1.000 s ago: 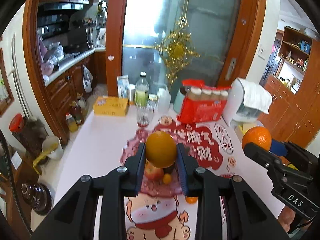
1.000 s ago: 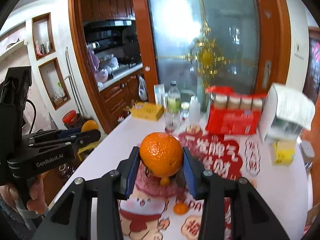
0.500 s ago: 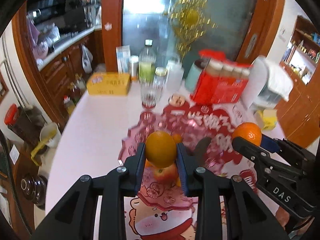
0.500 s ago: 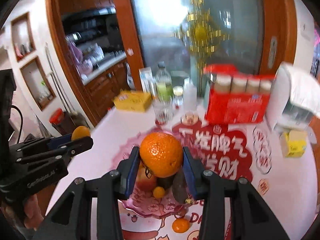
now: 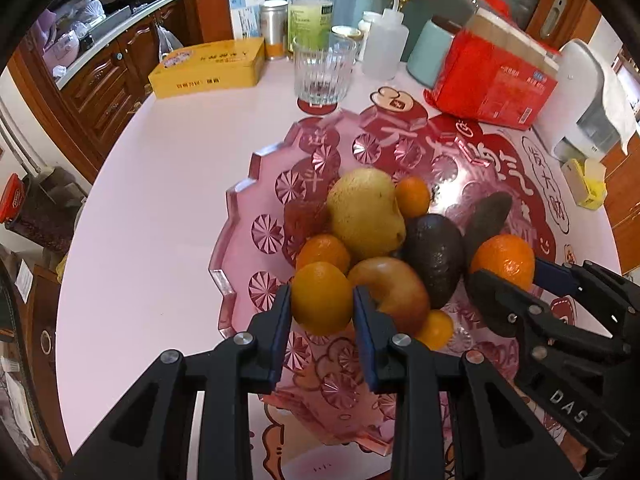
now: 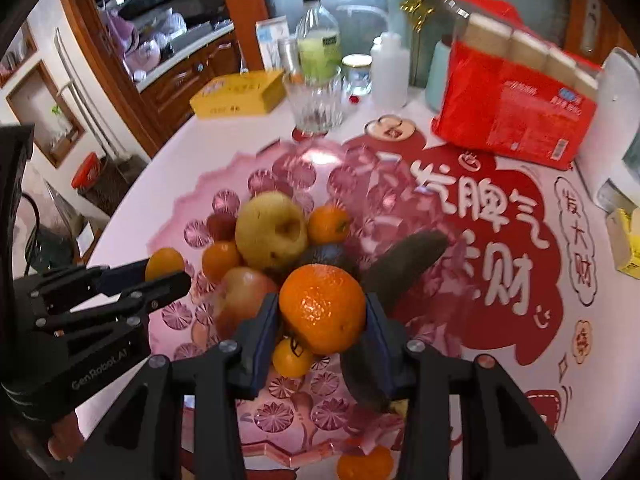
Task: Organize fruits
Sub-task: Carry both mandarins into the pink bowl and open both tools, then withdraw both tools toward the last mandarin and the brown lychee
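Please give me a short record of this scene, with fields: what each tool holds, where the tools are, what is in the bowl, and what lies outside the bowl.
left tool: shut on a yellow-orange citrus fruit
right tool: shut on a mandarin
position: both above the pink glass bowl
in bowl: pear, apple, avocado, small oranges
outside bowl: one small orange on the table, at the bowl's near edge

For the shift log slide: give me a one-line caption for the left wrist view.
Left gripper holds a yellow-orange citrus above the pink glass fruit bowl; the right gripper carries an orange alongside.
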